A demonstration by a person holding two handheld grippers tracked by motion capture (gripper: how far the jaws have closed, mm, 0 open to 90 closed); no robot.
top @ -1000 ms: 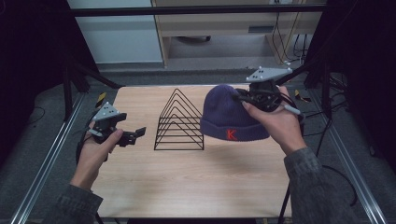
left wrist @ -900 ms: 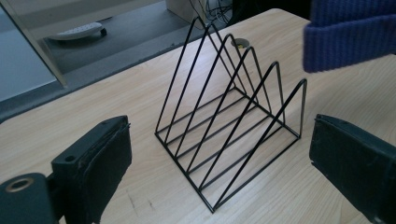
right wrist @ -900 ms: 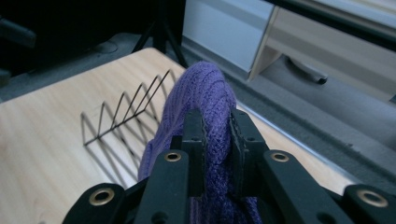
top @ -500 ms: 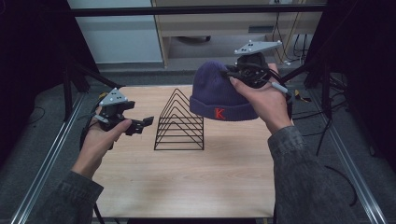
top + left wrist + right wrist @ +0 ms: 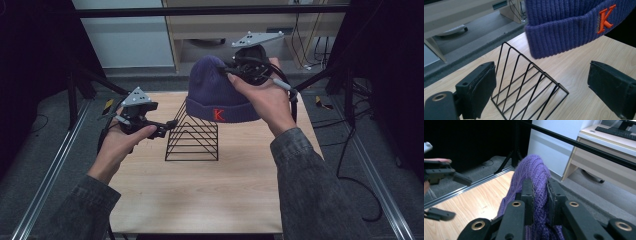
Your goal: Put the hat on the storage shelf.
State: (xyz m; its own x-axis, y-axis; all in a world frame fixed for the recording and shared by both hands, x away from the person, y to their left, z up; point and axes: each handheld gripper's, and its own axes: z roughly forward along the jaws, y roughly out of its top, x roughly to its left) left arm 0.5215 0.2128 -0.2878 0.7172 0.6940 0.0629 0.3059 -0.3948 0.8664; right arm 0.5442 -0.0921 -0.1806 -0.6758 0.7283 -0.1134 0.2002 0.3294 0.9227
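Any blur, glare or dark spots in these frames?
High view: dim, black surrounds, purple knit beanie sharp. Left gripper view: evenly lit, black wire rack crisp. Right gripper view: the left gripper at the edge looks smeared, pale glare patch on the wooden table.

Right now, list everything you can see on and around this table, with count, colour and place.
Purple knitted beanie with an orange K: one, lifted above the table's far side, pinched at its crown.
Black triangular wire rack: one, standing mid-table, under and in front of the beanie.
Light wooden table: one, centre.
Beige desk: one, behind the table.
Left tool: black, jaws open, facing the rack.
Right tool: black, clamped on the beanie.
Hands: two, grey denim sleeves, from the near edge.
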